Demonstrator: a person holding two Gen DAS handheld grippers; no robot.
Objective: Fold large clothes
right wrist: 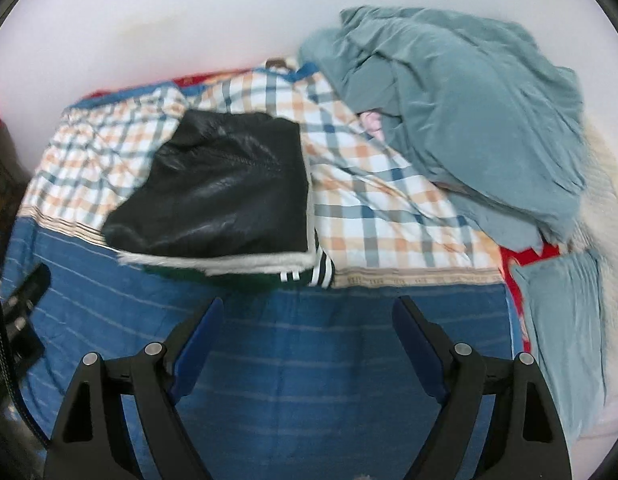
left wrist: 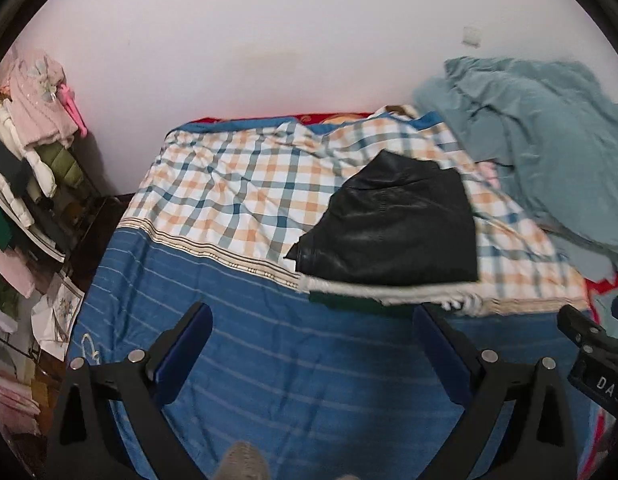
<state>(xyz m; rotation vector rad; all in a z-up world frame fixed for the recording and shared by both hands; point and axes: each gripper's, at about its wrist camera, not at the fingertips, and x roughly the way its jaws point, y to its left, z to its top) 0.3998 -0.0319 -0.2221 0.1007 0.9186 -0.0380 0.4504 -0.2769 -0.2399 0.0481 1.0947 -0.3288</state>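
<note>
a: left wrist view first. your left gripper [left wrist: 313,328] has its jaws wide apart, nothing between them, hovering over the blue striped part of the bedspread [left wrist: 269,360].

b: and the clothes?

a: folded black leather jacket [left wrist: 393,224] lies ahead of your fingers and slightly right, on top of a pale fleecy layer [left wrist: 389,292] with dark green fabric [left wrist: 349,303] under it. the stack straddles the band where the plaid part meets the blue. a rumpled teal blanket [left wrist: 529,148] is heaped far right against the wall. your right gripper [left wrist: 593,356] shows at the right edge; cannot tell its jaws here.

b: right wrist view?

a: your right gripper [right wrist: 307,320] is spread open too, empty, over the blue stripes. the jacket [right wrist: 221,192] sits ahead and to the left, apart from your fingertips. a black-and-white striped cuff [right wrist: 323,274] pokes out at the stack's right corner. teal blanket [right wrist: 469,120] upper right, teal pillow [right wrist: 565,340] by the right edge.
</note>
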